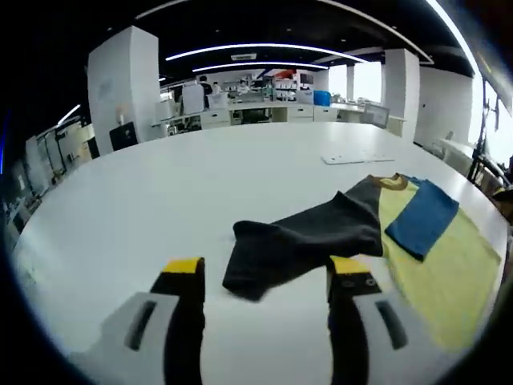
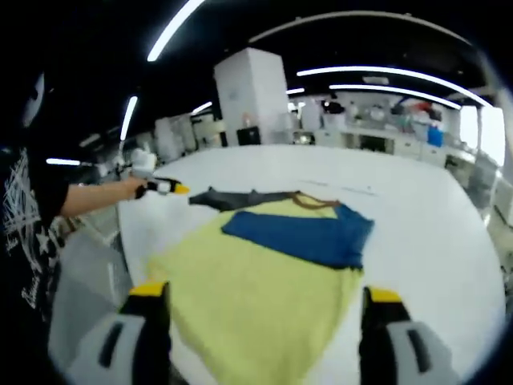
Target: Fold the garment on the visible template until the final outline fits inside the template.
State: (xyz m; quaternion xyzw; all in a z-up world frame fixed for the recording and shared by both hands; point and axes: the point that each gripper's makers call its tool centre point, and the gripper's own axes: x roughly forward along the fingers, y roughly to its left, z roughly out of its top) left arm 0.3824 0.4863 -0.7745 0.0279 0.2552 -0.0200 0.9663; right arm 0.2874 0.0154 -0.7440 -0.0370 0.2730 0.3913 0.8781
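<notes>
A garment lies flat on the white table (image 1: 176, 184): yellow body (image 1: 445, 273), a blue sleeve (image 1: 422, 218) folded over it, and a dark grey sleeve (image 1: 300, 241) stretched out to the side. My left gripper (image 1: 267, 273) is open, and the dark sleeve's end lies just ahead of its yellow-tipped jaws. In the right gripper view the yellow body (image 2: 256, 297) spreads in front of me with the blue sleeve (image 2: 300, 234) across it and the dark sleeve (image 2: 232, 198) beyond. My right gripper (image 2: 264, 298) is open over the yellow cloth. A hand holds the left gripper (image 2: 163, 188) at the dark sleeve's tip.
A flat white sheet (image 1: 357, 158) lies further back on the table. The table's edge (image 2: 132, 257) runs close beside the garment, with the person's arm (image 2: 92, 196) and dark shirt past it. Desks, pillars and shelves stand far behind.
</notes>
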